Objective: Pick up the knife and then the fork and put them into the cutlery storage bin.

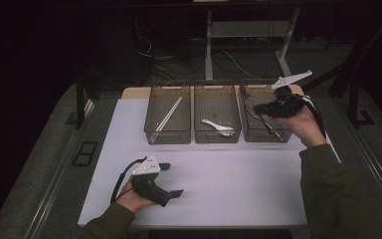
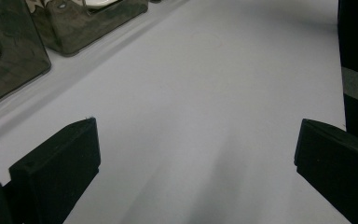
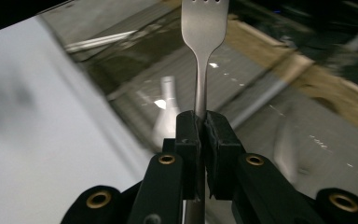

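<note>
3 mesh bins (image 1: 217, 119) line the counter's (image 1: 229, 184) far edge, sorting cutlery. Left claw (image 1: 171, 179) rests released near the front edge. Right claw (image 3: 203, 126) clenches a fork (image 3: 204, 28) above the rightmost bin (image 1: 264, 117), likely to drop it there.

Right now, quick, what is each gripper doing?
Left hand-held gripper: open, holding nothing, above the white table.
Right hand-held gripper: closed on a fork, over the bins.

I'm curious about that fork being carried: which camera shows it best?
The right gripper view: the fork stands sharp, its handle clamped in the right gripper. In the high view it is a thin dark sliver over the right-hand bin.
</note>
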Demonstrator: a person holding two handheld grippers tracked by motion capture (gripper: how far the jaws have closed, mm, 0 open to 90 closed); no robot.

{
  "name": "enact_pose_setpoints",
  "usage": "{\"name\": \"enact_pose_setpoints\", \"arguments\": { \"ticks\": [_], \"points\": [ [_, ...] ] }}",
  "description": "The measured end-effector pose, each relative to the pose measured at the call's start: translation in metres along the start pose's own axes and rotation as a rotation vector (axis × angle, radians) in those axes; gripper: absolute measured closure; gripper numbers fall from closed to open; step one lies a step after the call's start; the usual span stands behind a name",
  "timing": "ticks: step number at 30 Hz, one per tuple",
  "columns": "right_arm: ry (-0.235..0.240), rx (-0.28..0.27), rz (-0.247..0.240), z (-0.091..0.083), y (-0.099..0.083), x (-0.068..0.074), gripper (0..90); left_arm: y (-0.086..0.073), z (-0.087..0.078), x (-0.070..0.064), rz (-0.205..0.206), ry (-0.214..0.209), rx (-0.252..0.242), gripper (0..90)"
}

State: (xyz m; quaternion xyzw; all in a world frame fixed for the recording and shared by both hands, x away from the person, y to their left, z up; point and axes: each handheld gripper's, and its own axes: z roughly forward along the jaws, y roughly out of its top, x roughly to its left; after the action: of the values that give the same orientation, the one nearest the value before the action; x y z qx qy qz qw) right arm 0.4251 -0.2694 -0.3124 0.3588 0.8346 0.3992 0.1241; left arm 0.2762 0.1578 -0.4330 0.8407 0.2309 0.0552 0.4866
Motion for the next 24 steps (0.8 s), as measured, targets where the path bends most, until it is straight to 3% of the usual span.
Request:
{"name": "enact_pose_setpoints", "arguments": {
  "ticks": [6, 11, 17, 24],
  "points": [
    [-0.134, -0.010, 0.050, -0.007, 0.001, -0.027, 84.3, 0.000, -0.001, -0.001, 0.006, -0.004, 0.002, 0.0],
    [-0.217, 0.031, 0.070, 0.002, -0.005, -0.043, 84.3, 0.000, -0.001, -0.001, 0.006, -0.005, 0.003, 0.0],
    [-0.249, 0.055, 0.109, 0.017, -0.024, -0.055, 84.3, 0.000, -0.001, -0.001, 0.006, -0.007, 0.003, 0.0],
    [-0.256, 0.135, 0.140, 0.034, -0.048, -0.064, 84.2, 0.000, 0.000, -0.001, 0.006, -0.008, 0.003, 0.0]
  ]
}}
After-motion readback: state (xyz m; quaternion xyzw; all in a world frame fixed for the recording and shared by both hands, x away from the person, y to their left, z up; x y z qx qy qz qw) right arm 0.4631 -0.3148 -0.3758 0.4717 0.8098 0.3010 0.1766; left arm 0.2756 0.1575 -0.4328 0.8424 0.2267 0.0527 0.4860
